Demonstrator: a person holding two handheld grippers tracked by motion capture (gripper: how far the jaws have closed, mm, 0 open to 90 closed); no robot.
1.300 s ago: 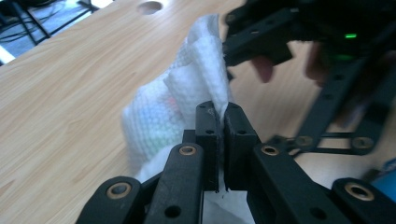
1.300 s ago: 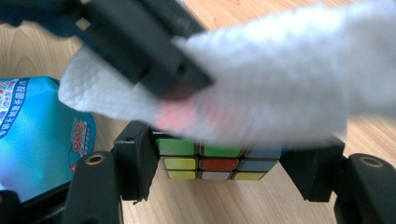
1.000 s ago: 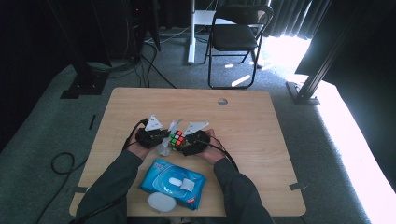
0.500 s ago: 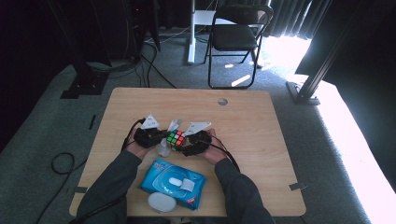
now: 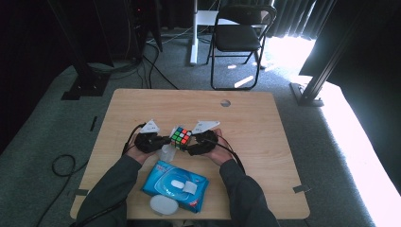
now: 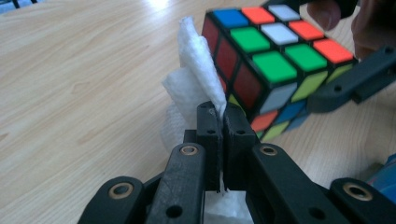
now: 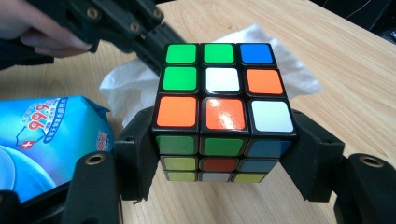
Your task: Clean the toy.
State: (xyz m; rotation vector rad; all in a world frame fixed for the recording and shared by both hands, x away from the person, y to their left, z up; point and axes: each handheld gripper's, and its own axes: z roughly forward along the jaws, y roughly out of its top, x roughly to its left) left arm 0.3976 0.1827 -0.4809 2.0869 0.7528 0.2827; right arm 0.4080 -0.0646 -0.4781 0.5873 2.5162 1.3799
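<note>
Right gripper [image 7: 224, 154] clamps cube [image 7: 219, 93], left gripper [image 6: 219, 116] pinches wipe [image 6: 196, 84]

Scrambled cube [image 7: 223, 112] upright, white wipe [image 6: 198, 88] touching side.

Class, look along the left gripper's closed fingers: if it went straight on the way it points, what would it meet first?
Probably the cube. The left gripper, shut on a white wipe, points at the cube's near side, which the right gripper holds. Only the wipe lies between; whether it already touches the cube is unclear.

Wipe [image 6: 196, 88] lower part hidden behind jaws; wet-wipe pack [image 7: 42, 140] cut off by frame edge
</note>
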